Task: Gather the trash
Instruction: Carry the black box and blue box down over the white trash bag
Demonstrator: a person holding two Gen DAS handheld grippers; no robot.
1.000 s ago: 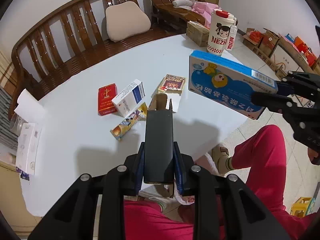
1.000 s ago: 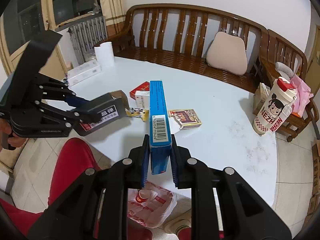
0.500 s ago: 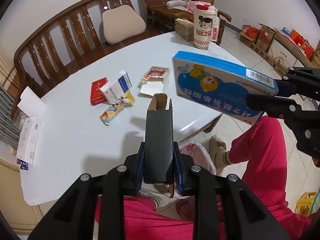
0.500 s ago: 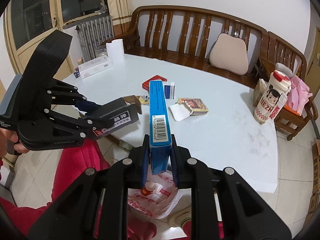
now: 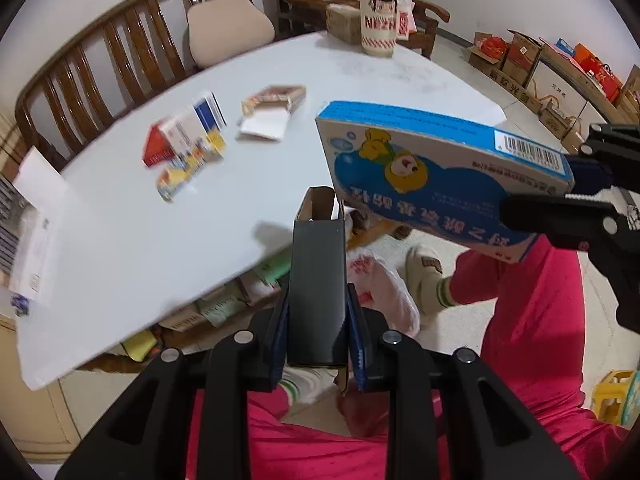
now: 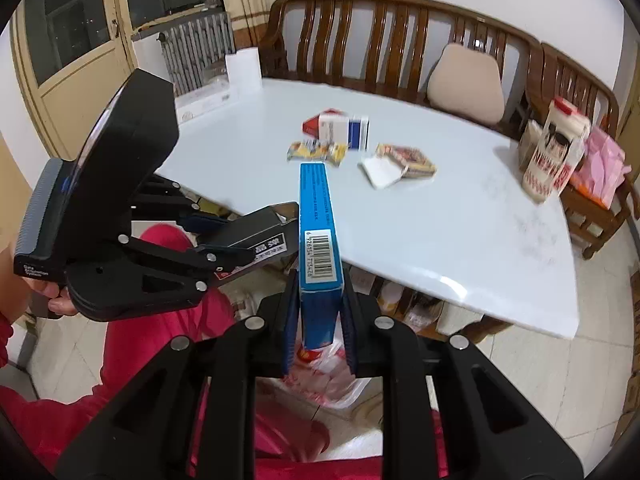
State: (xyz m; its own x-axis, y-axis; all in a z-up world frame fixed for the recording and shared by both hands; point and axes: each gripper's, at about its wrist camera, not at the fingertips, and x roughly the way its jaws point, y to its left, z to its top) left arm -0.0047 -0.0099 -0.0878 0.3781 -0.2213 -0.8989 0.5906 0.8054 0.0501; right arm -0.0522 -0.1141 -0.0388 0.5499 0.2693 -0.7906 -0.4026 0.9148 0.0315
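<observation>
My left gripper (image 5: 318, 332) is shut on a black carton (image 5: 318, 280) whose far flap stands open. My right gripper (image 6: 318, 312) is shut on a flat blue box (image 6: 318, 232) with a barcode; the left wrist view shows that blue box (image 5: 432, 176) with its cartoon bear side. Both boxes hang past the white table's (image 5: 120, 240) near edge, over a pink-white plastic bag (image 5: 380, 280) on the floor. From the right wrist camera, that bag (image 6: 332, 376) lies just below the blue box. Several small packets (image 5: 188, 140) lie on the table.
A person's red trouser legs (image 5: 532, 320) and slippered foot (image 5: 424, 276) are beside the bag. A white printed jug (image 5: 378, 28) stands at the table's far edge. A wooden bench (image 6: 400, 40) with a cushion runs behind. Boxes are stacked under the table (image 5: 224, 300).
Both grippers, still holding their boxes, have drawn back from over the table and sunk, so they now hang beyond its near edge above the plastic bag on the floor.
</observation>
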